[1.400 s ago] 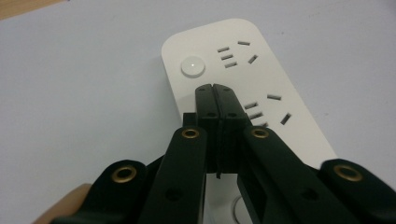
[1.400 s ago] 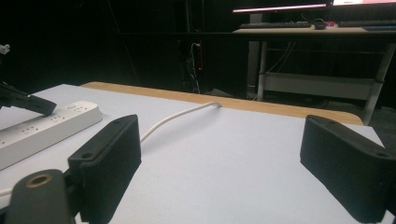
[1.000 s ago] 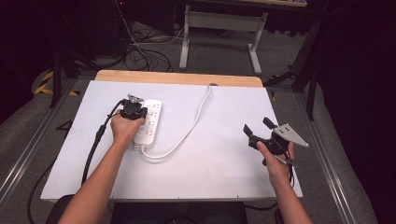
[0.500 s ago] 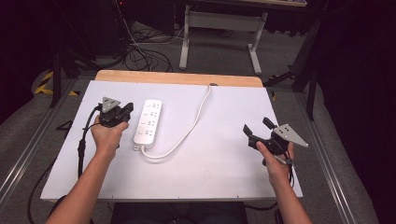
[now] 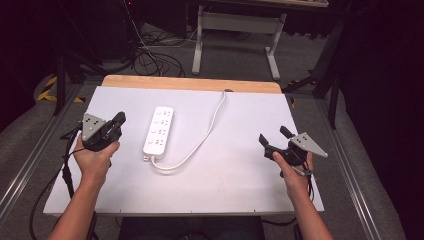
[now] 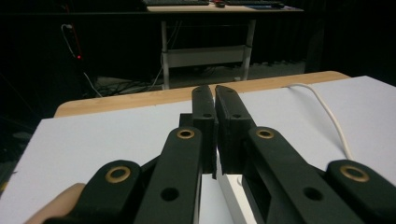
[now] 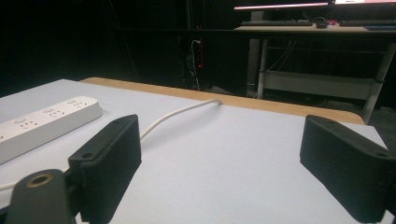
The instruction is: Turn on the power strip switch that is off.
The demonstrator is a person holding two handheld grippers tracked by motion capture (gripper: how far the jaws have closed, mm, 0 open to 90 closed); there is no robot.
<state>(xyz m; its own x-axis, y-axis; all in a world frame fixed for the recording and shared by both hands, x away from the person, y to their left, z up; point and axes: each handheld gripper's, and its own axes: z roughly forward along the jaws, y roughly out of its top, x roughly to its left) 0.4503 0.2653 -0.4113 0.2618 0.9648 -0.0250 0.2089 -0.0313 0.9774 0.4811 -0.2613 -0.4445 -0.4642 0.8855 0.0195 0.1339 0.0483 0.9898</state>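
A white power strip [image 5: 158, 129] lies on the white table top [image 5: 225, 175], left of centre, also visible as the power strip [image 7: 44, 122] in the right gripper view. Its white cord [image 5: 200, 142] loops from its near end and runs to the table's far edge; the cord [image 6: 329, 119] shows at right in the left gripper view. My left gripper [image 5: 119, 122] is held left of the strip, apart from it, jaws shut with nothing between them [image 6: 215, 100]. My right gripper [image 5: 274, 137] hovers near the table's right side, jaws wide open and empty [image 7: 219, 154].
A wooden strip [image 5: 190, 83] borders the table's far edge. Beyond it stand a desk frame [image 5: 235, 35] and tangled cables [image 5: 145, 60] on the floor. Metal rails [image 5: 30, 165] run along both sides of the table.
My left gripper has let go of the power strip and drawn away to the left, ending shut and empty. The strip stays put. The right gripper has not moved.
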